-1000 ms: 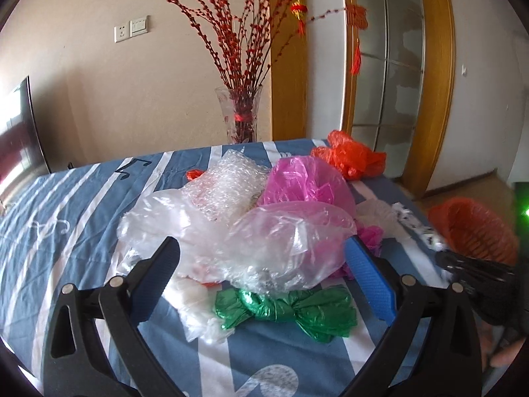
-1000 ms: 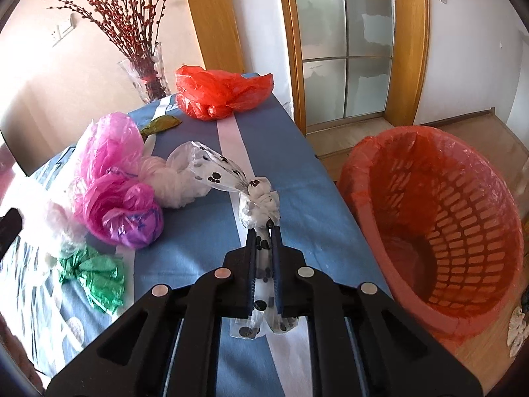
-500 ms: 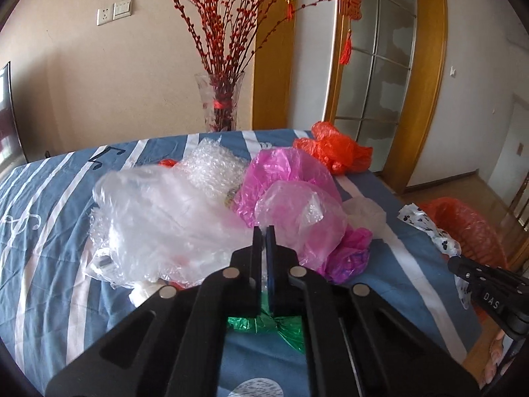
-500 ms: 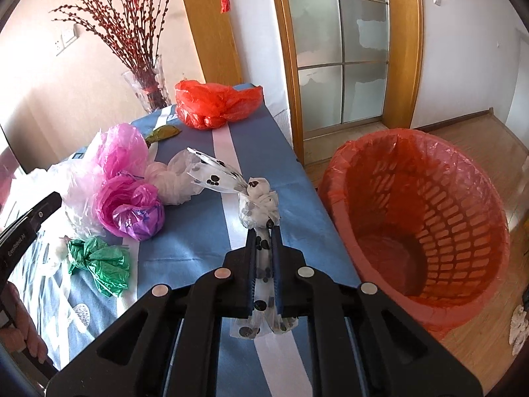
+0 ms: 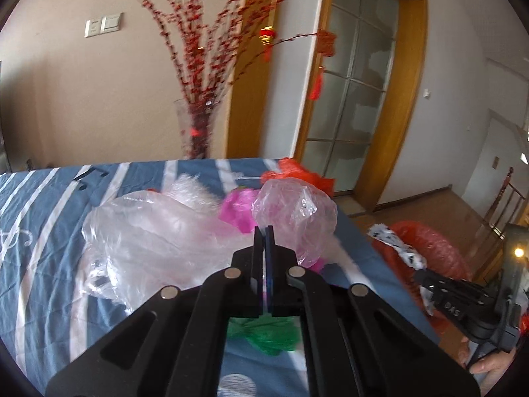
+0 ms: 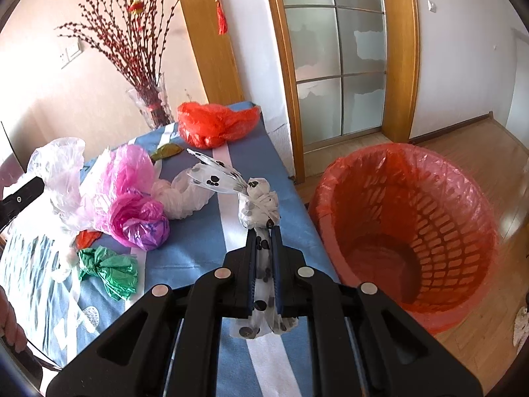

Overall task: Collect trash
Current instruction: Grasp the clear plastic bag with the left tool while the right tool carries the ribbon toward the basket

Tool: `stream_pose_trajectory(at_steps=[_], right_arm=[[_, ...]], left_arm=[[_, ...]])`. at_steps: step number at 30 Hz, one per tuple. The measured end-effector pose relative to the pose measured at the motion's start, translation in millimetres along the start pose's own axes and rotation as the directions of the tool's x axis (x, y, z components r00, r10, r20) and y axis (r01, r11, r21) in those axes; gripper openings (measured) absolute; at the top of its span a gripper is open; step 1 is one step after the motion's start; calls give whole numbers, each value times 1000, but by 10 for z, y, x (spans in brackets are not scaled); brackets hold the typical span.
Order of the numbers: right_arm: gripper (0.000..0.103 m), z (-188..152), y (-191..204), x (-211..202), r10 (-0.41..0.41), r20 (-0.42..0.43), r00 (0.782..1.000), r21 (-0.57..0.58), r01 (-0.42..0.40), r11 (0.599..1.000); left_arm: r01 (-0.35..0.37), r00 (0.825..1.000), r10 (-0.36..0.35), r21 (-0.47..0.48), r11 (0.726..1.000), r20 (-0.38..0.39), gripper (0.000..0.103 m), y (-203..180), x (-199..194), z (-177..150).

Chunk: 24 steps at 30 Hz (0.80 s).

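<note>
Over the striped table [image 6: 198, 248], right claw [image 6: 264, 231] clamped on spotted bag [image 6: 259, 205], left claw [image 5: 264, 231] together, seemingly pinching clear bag [image 5: 294, 211].

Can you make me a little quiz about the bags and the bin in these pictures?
1. True or false: the right gripper is shut on the white plastic bag with black spots.
2. What lines the round red lattice bin? A) a thin red plastic liner B) newspaper C) blue cloth
3. Fill in: the crumpled green plastic bag lies on the blue-and-white striped ____.

Key: 1 true; 2 A; 3 tablecloth.
</note>
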State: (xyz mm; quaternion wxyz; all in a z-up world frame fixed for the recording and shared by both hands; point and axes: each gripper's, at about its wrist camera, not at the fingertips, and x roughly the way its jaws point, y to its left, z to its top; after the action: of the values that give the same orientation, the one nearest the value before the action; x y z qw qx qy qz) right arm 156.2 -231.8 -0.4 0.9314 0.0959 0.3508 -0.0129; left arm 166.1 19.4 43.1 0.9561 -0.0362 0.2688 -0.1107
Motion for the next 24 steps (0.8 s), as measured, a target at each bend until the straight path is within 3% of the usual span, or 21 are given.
stream_pose_trajectory(at_steps=[10, 24], right_arm=[[10, 84, -403, -253, -83, 51, 995, 43, 81, 996], [10, 69, -1221, -371, -204, 61, 977, 193, 189, 963]], left_arm=[[168, 986, -168, 54, 984, -14, 3, -713, 83, 114], [397, 916, -390, 75, 915, -98, 3, -1864, 601, 170]])
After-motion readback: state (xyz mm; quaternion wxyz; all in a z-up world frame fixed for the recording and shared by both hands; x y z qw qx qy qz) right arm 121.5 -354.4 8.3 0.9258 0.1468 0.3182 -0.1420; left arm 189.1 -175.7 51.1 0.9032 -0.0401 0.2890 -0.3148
